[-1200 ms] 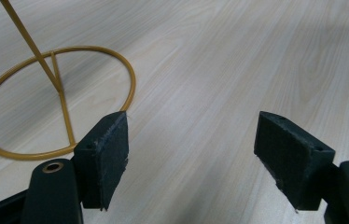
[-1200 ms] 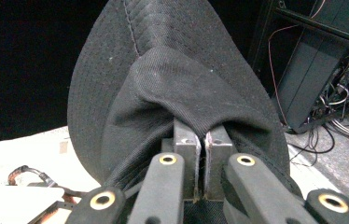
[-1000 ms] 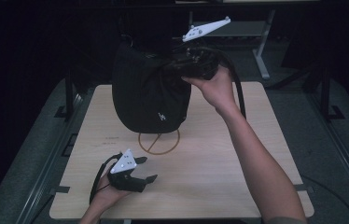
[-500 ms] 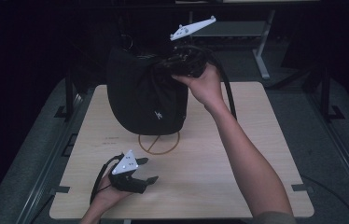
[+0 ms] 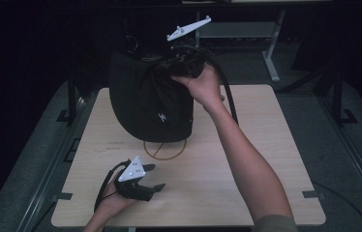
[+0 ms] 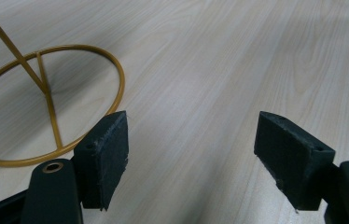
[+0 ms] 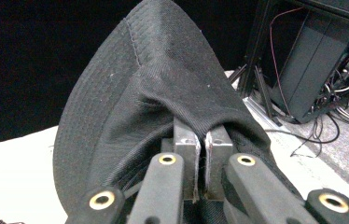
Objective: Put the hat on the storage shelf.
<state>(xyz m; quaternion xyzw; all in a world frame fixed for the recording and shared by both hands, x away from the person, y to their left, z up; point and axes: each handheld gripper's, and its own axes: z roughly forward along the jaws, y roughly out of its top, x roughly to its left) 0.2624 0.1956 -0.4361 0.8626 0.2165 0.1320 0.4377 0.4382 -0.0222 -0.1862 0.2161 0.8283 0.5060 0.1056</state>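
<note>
A black bucket hat (image 5: 150,101) hangs above the far half of the wooden table (image 5: 266,145), with its brim hiding the top of a gold wire stand. The stand's ring base (image 5: 164,149) rests on the table just below it. My right gripper (image 5: 181,60) is shut on a fold of the hat's fabric at its upper right. In the right gripper view the pads (image 7: 202,140) pinch the hat (image 7: 163,70) tightly. My left gripper (image 5: 155,176) lies near the front left edge, open and holding nothing. Its jaws (image 6: 191,130) stand wide apart beside the gold ring (image 6: 47,93).
Dark floor surrounds the table. A grey metal frame leg (image 5: 271,53) stands behind the far right corner. Black equipment with loose cables (image 7: 317,60) sits off the table's side in the right gripper view.
My right hand has carried the hat a little to the left and slightly down. The left gripper has stayed where it was.
</note>
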